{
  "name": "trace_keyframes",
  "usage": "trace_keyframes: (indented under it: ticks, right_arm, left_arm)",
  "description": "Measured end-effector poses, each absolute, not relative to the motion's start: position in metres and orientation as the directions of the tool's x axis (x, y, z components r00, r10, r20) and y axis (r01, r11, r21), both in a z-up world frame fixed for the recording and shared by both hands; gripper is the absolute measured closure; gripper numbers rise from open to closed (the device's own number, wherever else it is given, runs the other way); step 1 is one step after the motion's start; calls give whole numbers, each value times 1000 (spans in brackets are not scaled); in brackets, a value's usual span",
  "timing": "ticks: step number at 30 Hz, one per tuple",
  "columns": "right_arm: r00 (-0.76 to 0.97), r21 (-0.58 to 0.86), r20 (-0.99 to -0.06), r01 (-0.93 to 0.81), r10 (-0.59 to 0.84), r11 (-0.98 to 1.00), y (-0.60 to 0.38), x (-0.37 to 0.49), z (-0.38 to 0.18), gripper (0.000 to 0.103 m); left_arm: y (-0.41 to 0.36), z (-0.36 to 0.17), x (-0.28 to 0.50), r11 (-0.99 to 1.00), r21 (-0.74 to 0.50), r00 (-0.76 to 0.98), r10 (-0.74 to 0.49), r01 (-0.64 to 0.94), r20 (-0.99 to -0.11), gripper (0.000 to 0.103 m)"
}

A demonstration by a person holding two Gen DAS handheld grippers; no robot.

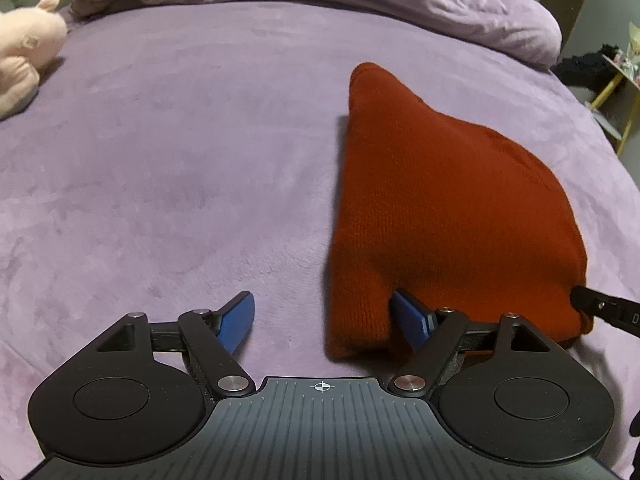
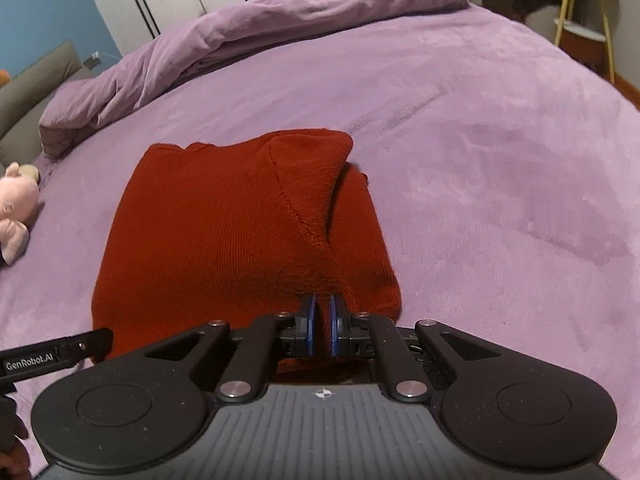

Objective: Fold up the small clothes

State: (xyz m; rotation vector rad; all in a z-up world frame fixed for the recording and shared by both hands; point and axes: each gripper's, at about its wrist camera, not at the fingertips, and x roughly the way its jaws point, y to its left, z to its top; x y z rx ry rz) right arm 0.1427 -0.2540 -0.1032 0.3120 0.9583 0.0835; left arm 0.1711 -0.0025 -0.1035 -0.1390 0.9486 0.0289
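Each hand-held gripper is matte black: two round lobes with raised discs flank a ribbed dark-grey centre plate printed with a small white crosshair, and silver screws pin the angled linkage arms. The left gripper (image 1: 322,322) and right gripper (image 2: 321,330) carry blue finger pads (image 1: 237,322); white "GenRobot.AI" lettering marks one finger's side

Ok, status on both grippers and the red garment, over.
Left gripper open, right finger at red garment edge. Right gripper shut on its near hem. Pink plush toy lies well clear on the bedspread.
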Motion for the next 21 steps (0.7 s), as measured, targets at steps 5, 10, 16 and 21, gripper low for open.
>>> trace_keyframes:
  ticks: [5, 10, 16, 21]
  right_arm:
    - [565, 264, -803, 55, 188, 963, -251, 142, -100, 98]
    - [585, 259, -792, 62, 175, 964, -244, 149, -74, 89]
    - [590, 239, -789, 37, 172, 970, -228, 194, -71, 89]
    - [609, 171, -783, 8, 130, 985, -216, 229, -83, 89]
  left_arm:
    - [4, -91, 168, 985, -133, 583, -44, -111, -811, 25]
    - [8, -67, 179, 982, -140, 639, -25, -130, -768, 26]
    - [-10, -69, 231, 993, -74, 636, 3, -94, -772, 26]
    - [-30, -74, 268, 997, -25, 675, 28, -69, -737, 24]
